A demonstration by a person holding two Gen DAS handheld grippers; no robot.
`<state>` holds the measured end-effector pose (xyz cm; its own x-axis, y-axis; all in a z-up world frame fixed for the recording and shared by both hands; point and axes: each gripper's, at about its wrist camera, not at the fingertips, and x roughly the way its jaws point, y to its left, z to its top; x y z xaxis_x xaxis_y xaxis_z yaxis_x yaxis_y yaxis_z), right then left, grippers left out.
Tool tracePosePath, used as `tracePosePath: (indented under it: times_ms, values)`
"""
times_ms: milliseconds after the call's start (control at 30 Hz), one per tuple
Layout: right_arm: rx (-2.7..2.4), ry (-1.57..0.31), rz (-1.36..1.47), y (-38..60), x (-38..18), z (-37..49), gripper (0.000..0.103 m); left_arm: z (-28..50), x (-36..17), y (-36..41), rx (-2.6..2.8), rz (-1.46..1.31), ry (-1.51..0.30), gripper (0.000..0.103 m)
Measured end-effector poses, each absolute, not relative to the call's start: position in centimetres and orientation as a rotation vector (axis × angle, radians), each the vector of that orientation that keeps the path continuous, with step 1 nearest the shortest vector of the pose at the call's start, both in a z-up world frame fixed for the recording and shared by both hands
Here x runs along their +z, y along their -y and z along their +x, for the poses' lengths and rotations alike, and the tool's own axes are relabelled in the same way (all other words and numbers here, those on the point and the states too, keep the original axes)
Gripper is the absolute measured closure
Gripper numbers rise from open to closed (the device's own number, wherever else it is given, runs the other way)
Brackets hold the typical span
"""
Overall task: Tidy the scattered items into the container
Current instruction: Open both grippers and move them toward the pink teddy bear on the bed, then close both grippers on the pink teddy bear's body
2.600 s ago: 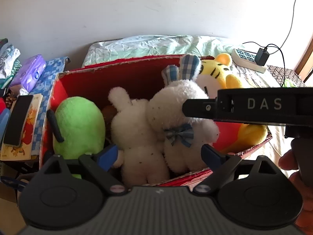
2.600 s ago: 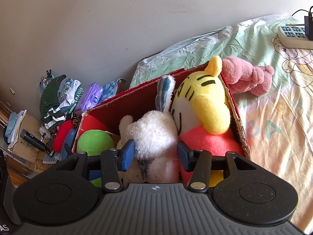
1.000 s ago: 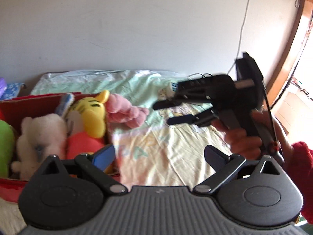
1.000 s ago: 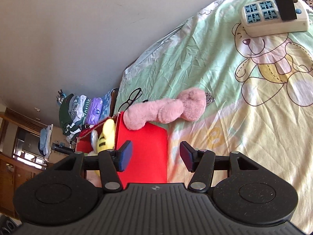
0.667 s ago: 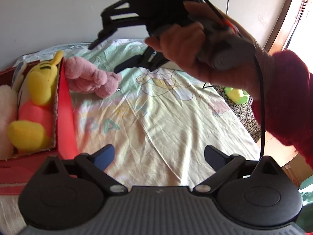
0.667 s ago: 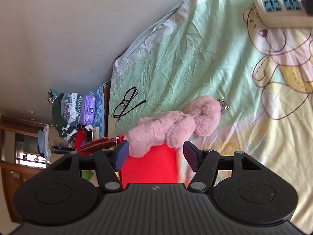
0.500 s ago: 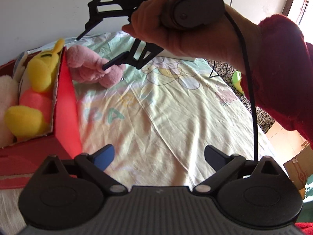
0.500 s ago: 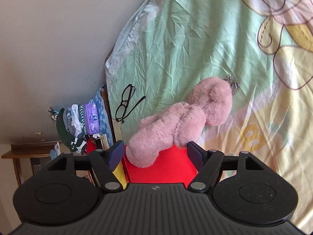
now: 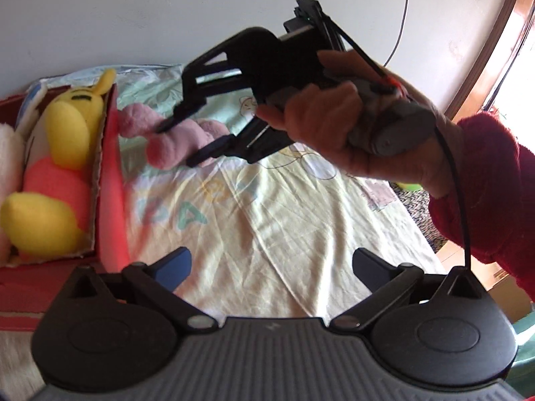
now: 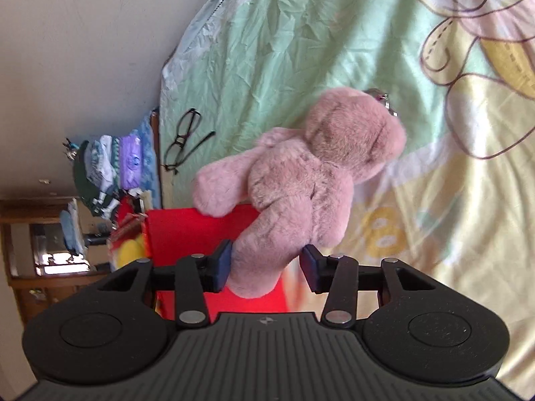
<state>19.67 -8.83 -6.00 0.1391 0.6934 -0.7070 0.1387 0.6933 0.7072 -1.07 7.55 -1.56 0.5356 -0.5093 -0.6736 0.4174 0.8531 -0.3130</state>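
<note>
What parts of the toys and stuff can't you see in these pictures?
- Pink plush: its face is turned away in the right wrist view; the right gripper covers part of it in the left wrist view.
- Red box: the left wrist view's edge cuts it off.
- Shelf clutter: too small.

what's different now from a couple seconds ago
The right gripper left the red box and moved to the pink plush toy on the bedsheet; its open fingers now straddle the toy. The left gripper swung away from the box, open and empty. The boxed toys stayed put.
</note>
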Motion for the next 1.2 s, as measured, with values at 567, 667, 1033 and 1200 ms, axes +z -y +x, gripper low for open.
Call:
tracePosePath:
  times_ms: [567, 667, 1033, 1200]
  values:
    - [0.398, -1.200, 0.582, 19.2, -6.0, 15.0, 0.049, 6.3, -0.3, -3.7, -0.397, -0.203, -0.692, 0.002]
    - [0.379, -1.179, 0.658, 20.3, -6.8, 15.1, 0.049, 9.0, -2.1, -3.1, -0.333, -0.171, -0.735, 0.002]
    - [0.395, -1.145, 0.876, 22.0, -8.7, 14.8, 0.049, 12.2, -6.5, -3.3, -0.286, -0.219, -0.858, 0.004]
    - [0.392, -1.115, 0.923, 23.4, -8.9, 14.8, 0.049, 11.3, -5.9, -0.8, -0.434, -0.237, -0.879, 0.006]
